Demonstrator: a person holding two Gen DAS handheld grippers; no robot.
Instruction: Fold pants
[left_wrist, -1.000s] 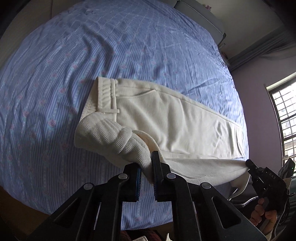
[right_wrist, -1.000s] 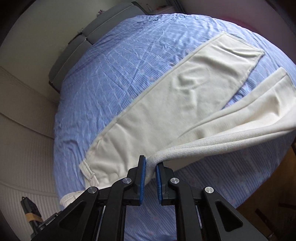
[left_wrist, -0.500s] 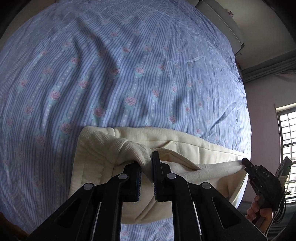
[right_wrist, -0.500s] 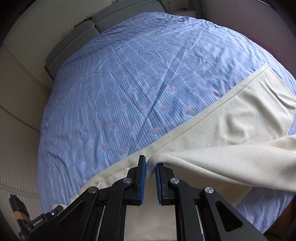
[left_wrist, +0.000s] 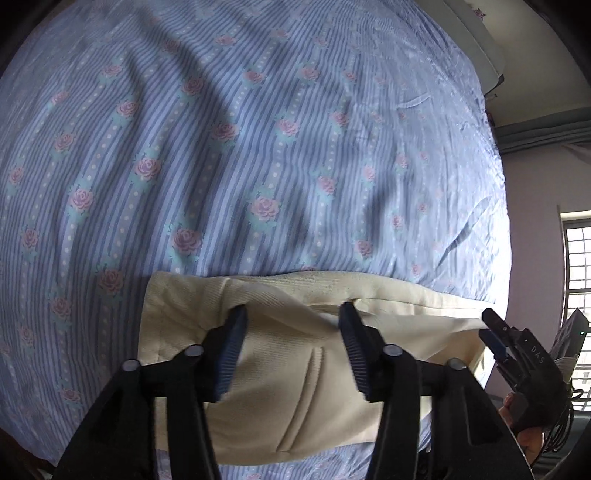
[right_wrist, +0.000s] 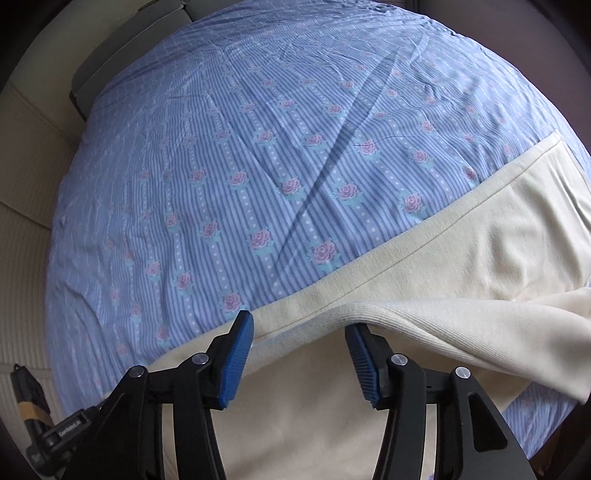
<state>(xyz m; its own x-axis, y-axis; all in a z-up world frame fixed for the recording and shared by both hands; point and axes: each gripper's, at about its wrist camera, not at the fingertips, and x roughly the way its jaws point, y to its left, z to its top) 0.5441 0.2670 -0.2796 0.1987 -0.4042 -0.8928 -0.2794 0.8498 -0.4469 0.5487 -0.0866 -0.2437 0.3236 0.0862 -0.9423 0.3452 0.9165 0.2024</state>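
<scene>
Cream pants (left_wrist: 295, 384) lie folded lengthwise on the bed, waist end under my left gripper (left_wrist: 291, 326). Its jaws are opening; the cloth lies loose below and between the fingers, and no pad presses on it. In the right wrist view the pants (right_wrist: 461, 258) run to the right, with the upper leg's ribbed edge (right_wrist: 424, 314) draped across. My right gripper (right_wrist: 299, 336) is opening too, and that edge rests by its right fingertip (right_wrist: 356, 338), unpinched. Each gripper shows in the other's view: the right gripper (left_wrist: 496, 341) and the left gripper (right_wrist: 62, 432).
A blue striped sheet with pink roses (left_wrist: 258, 166) covers the bed (right_wrist: 277, 147). Grey pillows or a headboard (right_wrist: 88, 81) sit at the far end. A beige padded wall (right_wrist: 26, 184) is on the left, a window (left_wrist: 576, 258) on the right.
Both grippers carried the lifted leg over the other leg and came down onto the bed. Then both opened and let go of the cloth.
</scene>
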